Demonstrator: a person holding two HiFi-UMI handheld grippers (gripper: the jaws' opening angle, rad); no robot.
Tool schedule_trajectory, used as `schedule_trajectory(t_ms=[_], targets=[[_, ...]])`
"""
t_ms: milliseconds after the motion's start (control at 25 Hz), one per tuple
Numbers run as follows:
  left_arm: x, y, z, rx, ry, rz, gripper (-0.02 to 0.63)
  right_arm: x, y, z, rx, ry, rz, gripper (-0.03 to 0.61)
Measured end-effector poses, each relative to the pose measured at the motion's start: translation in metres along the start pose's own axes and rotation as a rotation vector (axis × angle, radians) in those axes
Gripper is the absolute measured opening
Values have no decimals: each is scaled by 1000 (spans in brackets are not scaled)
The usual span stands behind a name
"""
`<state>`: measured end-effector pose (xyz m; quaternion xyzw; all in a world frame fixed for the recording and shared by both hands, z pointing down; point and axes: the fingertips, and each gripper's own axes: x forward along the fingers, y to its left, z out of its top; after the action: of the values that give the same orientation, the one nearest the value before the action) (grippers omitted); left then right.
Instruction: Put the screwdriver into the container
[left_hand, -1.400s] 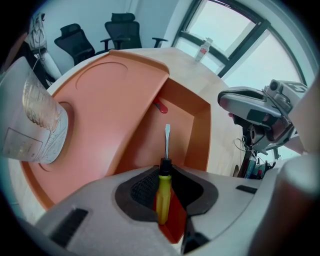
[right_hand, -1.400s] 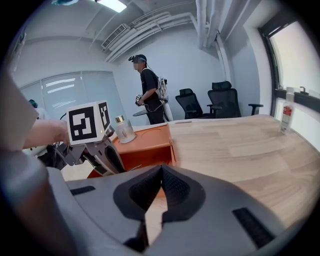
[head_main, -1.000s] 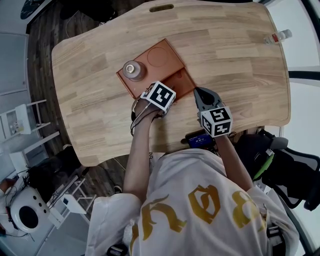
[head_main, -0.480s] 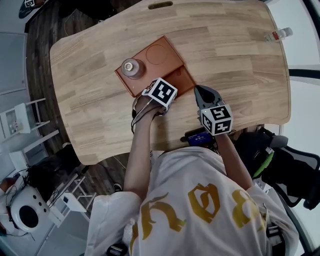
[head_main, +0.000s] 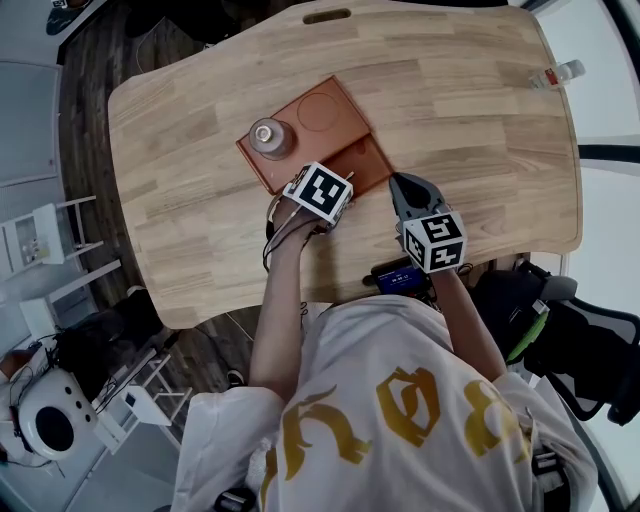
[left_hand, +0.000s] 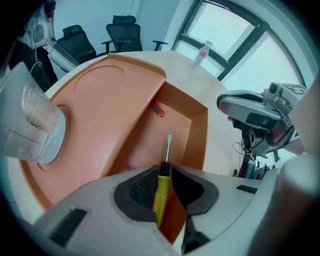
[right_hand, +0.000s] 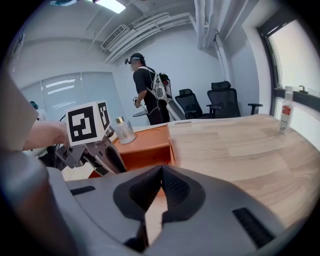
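Observation:
A yellow-handled screwdriver (left_hand: 161, 189) is clamped in my left gripper (left_hand: 164, 186), its flat metal tip pointing down into the deep compartment of the orange container (left_hand: 197, 135). In the head view the left gripper (head_main: 322, 192) hovers over the near corner of that container (head_main: 340, 128). A small red item (left_hand: 157, 110) lies in the compartment. My right gripper (right_hand: 159, 192) is shut with nothing in it; in the head view it (head_main: 408, 188) sits just right of the container, above the table.
A clear glass jar (head_main: 268, 138) with a metal lid stands on the container's flat left part. A small bottle (head_main: 553, 73) rests at the table's far right corner. Office chairs (left_hand: 121, 32) and a standing person (right_hand: 148, 92) are beyond the wooden table (head_main: 480, 150).
The left gripper with the screwdriver has shifted only slightly over the container's near corner. The right gripper has stayed put.

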<state>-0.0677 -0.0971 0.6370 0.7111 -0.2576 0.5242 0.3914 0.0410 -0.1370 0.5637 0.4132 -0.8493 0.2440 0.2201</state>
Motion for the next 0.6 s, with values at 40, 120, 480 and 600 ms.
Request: schedule_trajectory(t_ms=[40,120,480,600], targets=[[-2,-1,0,-5,-17,-2,80,0,1,1,-3,-2,3,9],[-8,-4,1,-15,-59,-7,80,-1,5,3,-10,-7,10,9],[-46,7,4,-87,-291,100,40,-12,19,15,-44,-41,34,9],[-61,10,5,-111,-380,136,21,-17,24,20,-56,-57,40,9]])
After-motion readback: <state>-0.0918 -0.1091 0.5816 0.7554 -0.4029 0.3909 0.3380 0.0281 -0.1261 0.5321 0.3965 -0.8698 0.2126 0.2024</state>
